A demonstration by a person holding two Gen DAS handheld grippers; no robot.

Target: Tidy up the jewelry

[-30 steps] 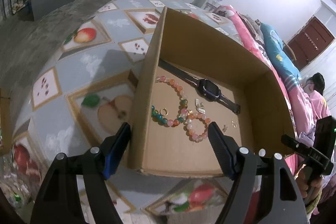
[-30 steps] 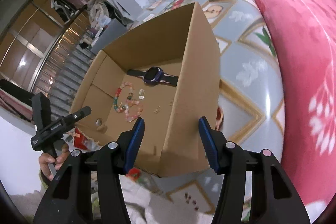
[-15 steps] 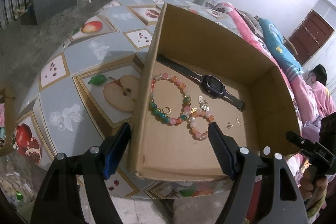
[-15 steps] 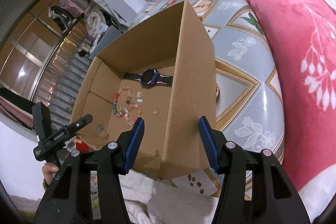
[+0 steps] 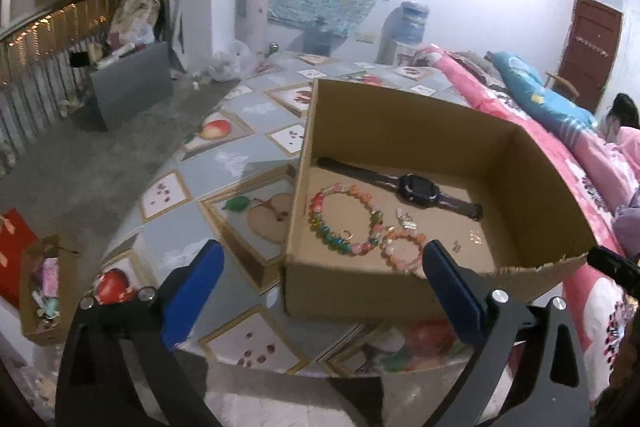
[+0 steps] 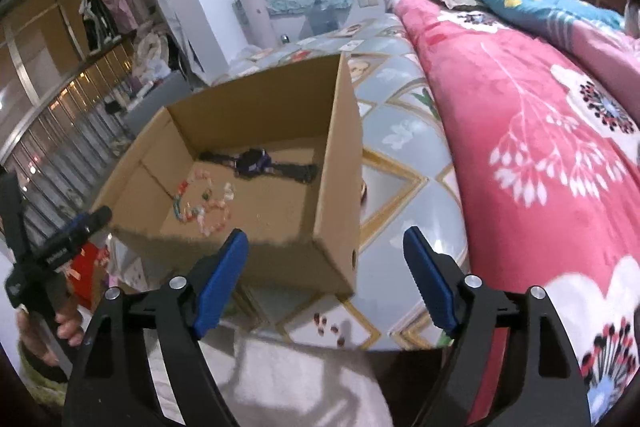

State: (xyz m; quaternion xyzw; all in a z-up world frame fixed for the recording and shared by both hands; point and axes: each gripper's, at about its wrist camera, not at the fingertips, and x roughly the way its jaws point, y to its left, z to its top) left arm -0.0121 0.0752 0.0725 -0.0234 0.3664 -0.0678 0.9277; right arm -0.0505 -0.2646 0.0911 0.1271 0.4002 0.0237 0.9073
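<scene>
Ahead of left tongs [image 5: 318,271], cardboard box [image 5: 536,187] on bench [image 5: 224,163]; bracelets [image 5: 346,223], watch [image 5: 418,187] inside, past near wall. Both tongs spread wide, empty; right tongs [image 6: 325,273] outside box corner. Advice: clear rim first, descend on one bracelet, narrow before pinching beads.

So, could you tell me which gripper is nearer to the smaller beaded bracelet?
Left. The left gripper hovers just short of the smaller beaded bracelet; the right gripper hangs by the cardboard box's right corner, farther off.

Two bead bracelets [image 5: 345,219], black watch [image 5: 416,188] — flat on cardboard box [image 5: 404,115] floor.
</scene>
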